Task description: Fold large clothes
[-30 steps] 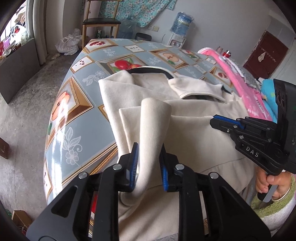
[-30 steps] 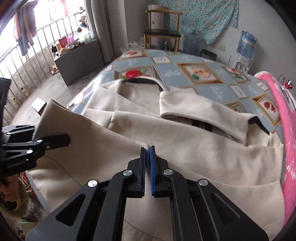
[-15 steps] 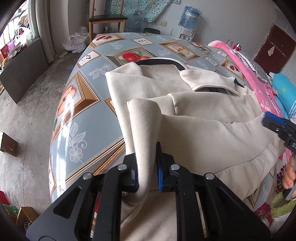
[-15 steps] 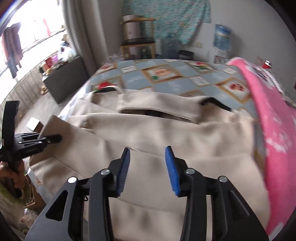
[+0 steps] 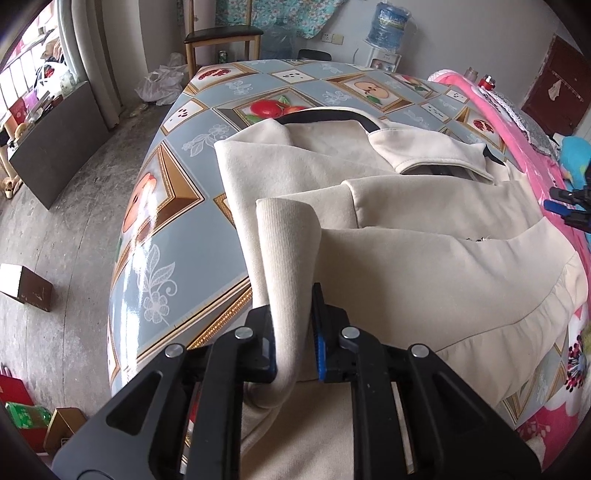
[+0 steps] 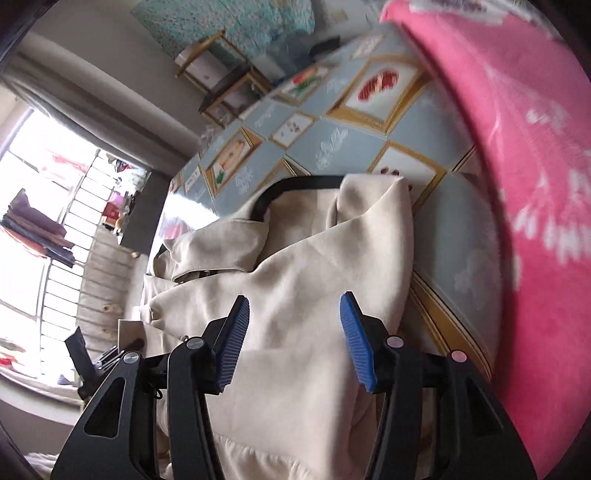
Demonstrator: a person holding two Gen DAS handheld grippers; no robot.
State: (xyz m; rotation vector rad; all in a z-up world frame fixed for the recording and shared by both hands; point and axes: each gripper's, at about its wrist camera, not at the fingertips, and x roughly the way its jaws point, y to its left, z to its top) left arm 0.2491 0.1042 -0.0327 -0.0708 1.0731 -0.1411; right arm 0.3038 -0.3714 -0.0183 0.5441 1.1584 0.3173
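Note:
A cream jacket [image 5: 424, 258] with a black-lined collar [image 5: 325, 116] lies across the table. My left gripper [image 5: 293, 332] is shut on the jacket's ribbed cuff [image 5: 286, 240], which stands up in a curl between the pads near the table's front left edge. My right gripper [image 6: 293, 341] is open and empty, tilted sideways above the jacket's right side [image 6: 295, 295]. It also shows at the right edge of the left wrist view [image 5: 569, 206]. The jacket's lower part is hidden under my left gripper.
The table [image 5: 159, 229] wears a grey-blue fruit-print cloth. A pink blanket [image 6: 535, 184] lies along the right side. A wooden chair [image 5: 221, 37] and a water bottle [image 5: 388, 18] stand at the back. Boxes [image 5: 26, 288] sit on the floor at left.
My right gripper opened, let go of the jacket, swung to the right side and tilted sideways. My left gripper closed on the cuff and stayed near the front left edge.

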